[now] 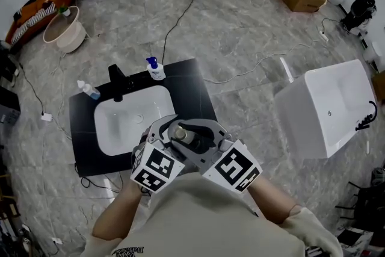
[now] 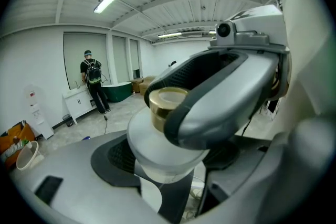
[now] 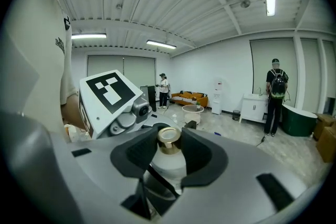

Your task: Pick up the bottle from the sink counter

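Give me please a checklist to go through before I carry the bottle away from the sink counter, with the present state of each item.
1. Right gripper pads closed on the neck of the bottle: ok.
2. Left gripper pressing the bottle's body on both sides: cannot tell; the body stands between its jaws, but the right gripper covers part of it.
3. Bottle lifted off the sink counter: ok.
4. Bottle upright, gold cap on top: ok.
5. Blue-topped bottle and second small bottle by the faucet, away from both grippers: ok.
6. Cap screwed tight: cannot tell.
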`<state>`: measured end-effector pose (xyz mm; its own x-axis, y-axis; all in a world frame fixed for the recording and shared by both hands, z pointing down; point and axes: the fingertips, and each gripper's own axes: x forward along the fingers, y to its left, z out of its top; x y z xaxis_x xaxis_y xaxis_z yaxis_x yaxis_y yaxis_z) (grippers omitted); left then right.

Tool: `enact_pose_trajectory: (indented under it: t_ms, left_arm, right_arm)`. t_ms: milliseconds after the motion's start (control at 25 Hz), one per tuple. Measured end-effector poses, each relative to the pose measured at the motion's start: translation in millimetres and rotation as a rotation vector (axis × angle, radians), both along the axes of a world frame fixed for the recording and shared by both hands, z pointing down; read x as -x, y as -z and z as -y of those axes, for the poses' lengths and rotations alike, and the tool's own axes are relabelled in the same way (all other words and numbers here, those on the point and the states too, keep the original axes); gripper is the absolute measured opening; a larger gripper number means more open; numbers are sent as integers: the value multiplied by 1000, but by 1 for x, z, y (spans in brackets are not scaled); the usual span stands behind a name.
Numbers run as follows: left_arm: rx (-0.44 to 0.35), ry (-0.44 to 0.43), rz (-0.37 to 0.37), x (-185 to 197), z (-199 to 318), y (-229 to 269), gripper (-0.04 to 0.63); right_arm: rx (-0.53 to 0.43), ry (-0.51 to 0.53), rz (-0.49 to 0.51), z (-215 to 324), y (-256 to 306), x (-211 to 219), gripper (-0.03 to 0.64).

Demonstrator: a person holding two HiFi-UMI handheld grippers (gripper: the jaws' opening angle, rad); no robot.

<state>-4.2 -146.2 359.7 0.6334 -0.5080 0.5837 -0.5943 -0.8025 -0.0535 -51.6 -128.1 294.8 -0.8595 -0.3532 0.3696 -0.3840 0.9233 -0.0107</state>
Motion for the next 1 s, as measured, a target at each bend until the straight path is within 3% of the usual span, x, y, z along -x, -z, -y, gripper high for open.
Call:
enact_pose_trajectory:
  t_ms: [200, 600, 1000]
  left_arm:
    - [49, 9, -6, 2, 0, -15, 334]
    - [53, 14, 19, 8, 9, -18, 334]
    - [83, 25, -17, 5, 9, -18, 334]
  right_arm:
    - [38, 1, 4, 3, -14, 2, 120]
    - [49, -9, 36, 12, -16, 6, 120]
    - [59, -20, 41, 14, -16, 4, 118]
